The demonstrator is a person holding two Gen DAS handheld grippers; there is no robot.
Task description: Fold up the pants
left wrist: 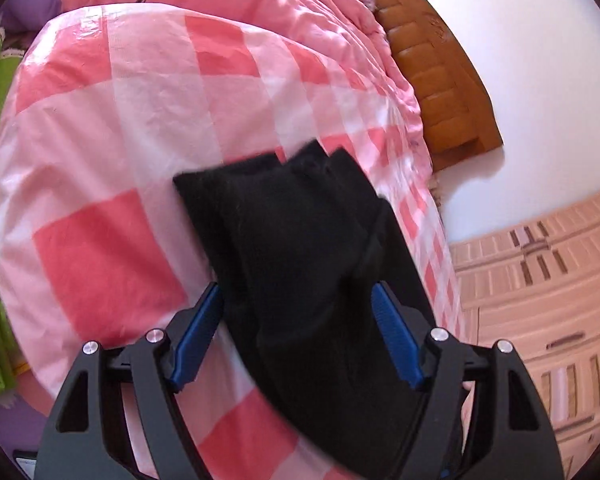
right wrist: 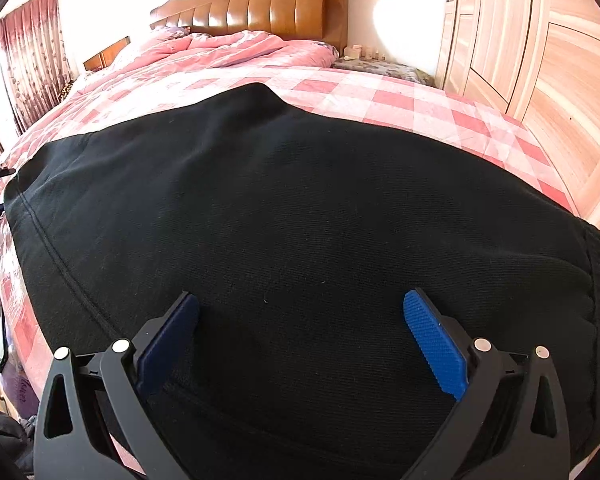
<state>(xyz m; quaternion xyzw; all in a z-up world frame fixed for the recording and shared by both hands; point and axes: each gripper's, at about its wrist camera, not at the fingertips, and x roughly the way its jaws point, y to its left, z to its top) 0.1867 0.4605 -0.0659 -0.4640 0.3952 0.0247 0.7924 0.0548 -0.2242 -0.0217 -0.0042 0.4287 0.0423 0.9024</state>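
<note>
On the pink checked bed (right wrist: 400, 100) lie the black pants (right wrist: 280, 208). My left gripper (left wrist: 296, 300) angles down, rolled, fingers spread around the bunched leg ends without pressing them. My right gripper (right wrist: 300, 320) tilts down over the waist, fingers spread wide.

sunlit white-walled bedroom: pink checked bed (right wrist: 400, 100), brown padded headboard (right wrist: 268, 8), pale wooden wardrobe (right wrist: 540, 52), red curtains (right wrist: 32, 48).

Pants (right wrist: 300, 208) black. Bedsheet (left wrist: 140, 128) pink-white check. Headboard (right wrist: 268, 8) brown. Wardrobe (right wrist: 540, 40) light wood. Pads (right wrist: 436, 344) blue.
</note>
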